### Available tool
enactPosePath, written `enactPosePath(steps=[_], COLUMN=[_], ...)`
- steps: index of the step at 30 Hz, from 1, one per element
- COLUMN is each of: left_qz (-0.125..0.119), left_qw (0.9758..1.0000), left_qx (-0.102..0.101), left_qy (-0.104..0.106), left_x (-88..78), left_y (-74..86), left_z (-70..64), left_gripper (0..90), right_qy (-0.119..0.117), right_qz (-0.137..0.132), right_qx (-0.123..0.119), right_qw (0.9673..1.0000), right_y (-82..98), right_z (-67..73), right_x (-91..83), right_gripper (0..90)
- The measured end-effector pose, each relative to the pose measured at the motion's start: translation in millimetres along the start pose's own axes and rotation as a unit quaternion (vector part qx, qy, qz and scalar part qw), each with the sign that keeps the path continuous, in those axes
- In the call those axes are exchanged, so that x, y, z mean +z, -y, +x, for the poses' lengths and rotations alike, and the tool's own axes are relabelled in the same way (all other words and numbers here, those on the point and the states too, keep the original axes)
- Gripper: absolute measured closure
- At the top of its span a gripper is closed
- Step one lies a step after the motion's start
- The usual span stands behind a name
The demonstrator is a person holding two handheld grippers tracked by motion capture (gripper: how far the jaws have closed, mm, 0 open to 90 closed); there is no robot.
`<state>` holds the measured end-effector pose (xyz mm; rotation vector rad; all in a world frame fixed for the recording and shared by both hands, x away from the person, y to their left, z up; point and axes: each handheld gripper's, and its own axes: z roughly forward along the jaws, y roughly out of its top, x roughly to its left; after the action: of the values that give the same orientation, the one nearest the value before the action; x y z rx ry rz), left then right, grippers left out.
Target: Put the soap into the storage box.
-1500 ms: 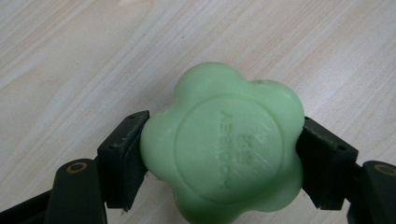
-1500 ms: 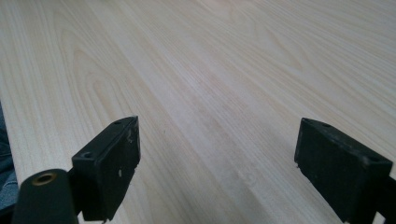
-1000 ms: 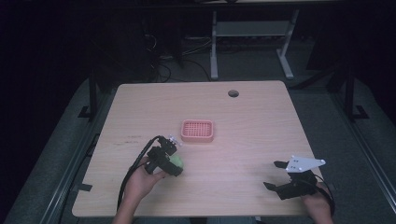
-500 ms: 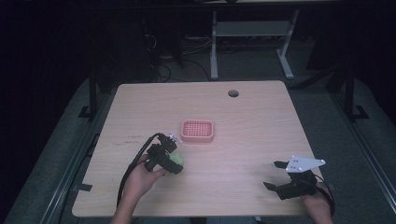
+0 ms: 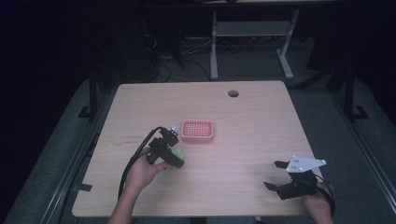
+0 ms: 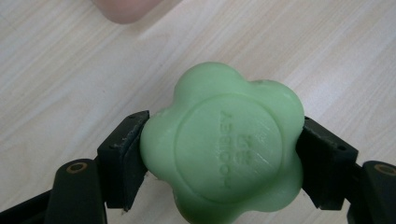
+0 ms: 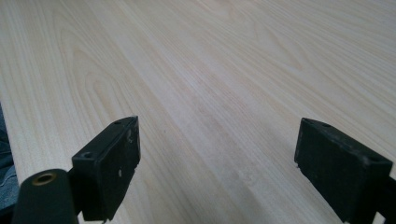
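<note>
While the left tool [image 5: 173, 155] is clamping the green flower-shaped soap [image 6: 223, 150] across its lobes, the pink tray [image 5: 197, 130] is sitting just ahead. Advice: keep squeeze steady, carry level, release low inside tray. Right tool [image 5: 278, 176] is idling wide open, well apart.
</note>
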<state>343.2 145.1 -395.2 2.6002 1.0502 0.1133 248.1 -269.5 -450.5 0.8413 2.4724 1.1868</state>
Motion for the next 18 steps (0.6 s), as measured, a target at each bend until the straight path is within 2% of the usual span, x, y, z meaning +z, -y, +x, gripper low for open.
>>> enactPosePath(steps=[6,12,18], left_qz=[0.004,0.005,0.008], left_qw=[1.0000,0.9999,1.0000], left_qx=[0.003,-0.005,0.002], left_qy=[0.001,0.008,0.004], left_x=[-0.4,2.7,2.4], left_y=[-12.1,-20.8,-29.7], left_z=[3.2,6.4,9.7], left_gripper=[26.7,26.7,26.7], right_qy=[-0.001,-0.001,-0.001], right_qz=[-0.001,-0.002,0.000], right_qx=[-0.001,0.000,0.002], right_qw=[1.0000,1.0000,1.0000], right_y=[0.0,0.0,-0.4], right_z=[-0.7,-0.3,0.3], right_x=[0.6,0.0,0.1], right_gripper=[13.8,13.8,13.8])
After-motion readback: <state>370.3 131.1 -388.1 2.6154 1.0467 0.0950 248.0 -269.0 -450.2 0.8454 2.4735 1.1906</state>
